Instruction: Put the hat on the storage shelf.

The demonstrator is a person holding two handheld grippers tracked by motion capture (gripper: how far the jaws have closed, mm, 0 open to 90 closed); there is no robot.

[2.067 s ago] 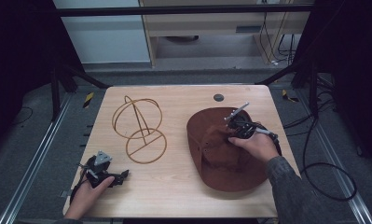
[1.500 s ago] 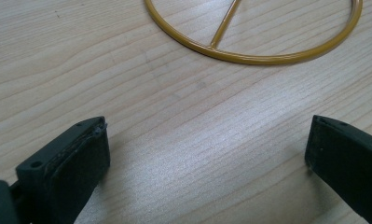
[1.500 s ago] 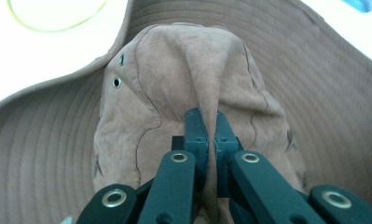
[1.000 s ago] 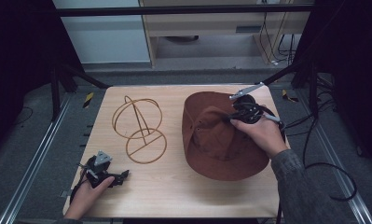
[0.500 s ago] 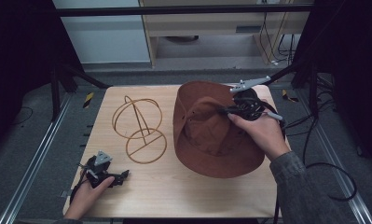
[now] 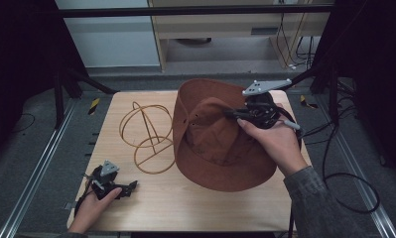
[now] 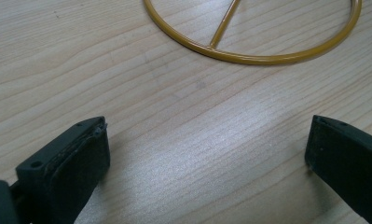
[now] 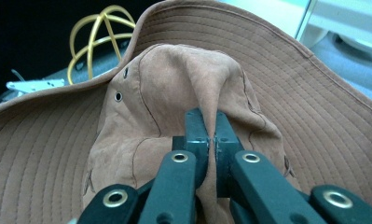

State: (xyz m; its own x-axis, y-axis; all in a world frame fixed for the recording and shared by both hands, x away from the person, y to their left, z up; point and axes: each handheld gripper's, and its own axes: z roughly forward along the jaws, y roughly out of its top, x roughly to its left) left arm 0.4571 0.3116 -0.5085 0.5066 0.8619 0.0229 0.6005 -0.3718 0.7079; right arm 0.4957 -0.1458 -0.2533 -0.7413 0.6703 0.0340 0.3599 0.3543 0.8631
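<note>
One fold of soft cloth at the top of the hat is all that sits between the closed jaws of the right gripper, and the hat hangs from that pinch, tipped up on its side with its lower brim edge low over the table. It looks light and limp: the crown creases where it is nipped, while the stitched brim spreads more stiffly to both sides of the jaws. A hold on the crown fold probably lets it swing; the brim edge would likely steady it better. The hat is brown, suede-like, wide-brimmed, with small eyelets. Beyond it stands the wire stand. The left gripper rests on the table, jaws wide apart and empty, the stand's base ring just ahead of them.
</note>
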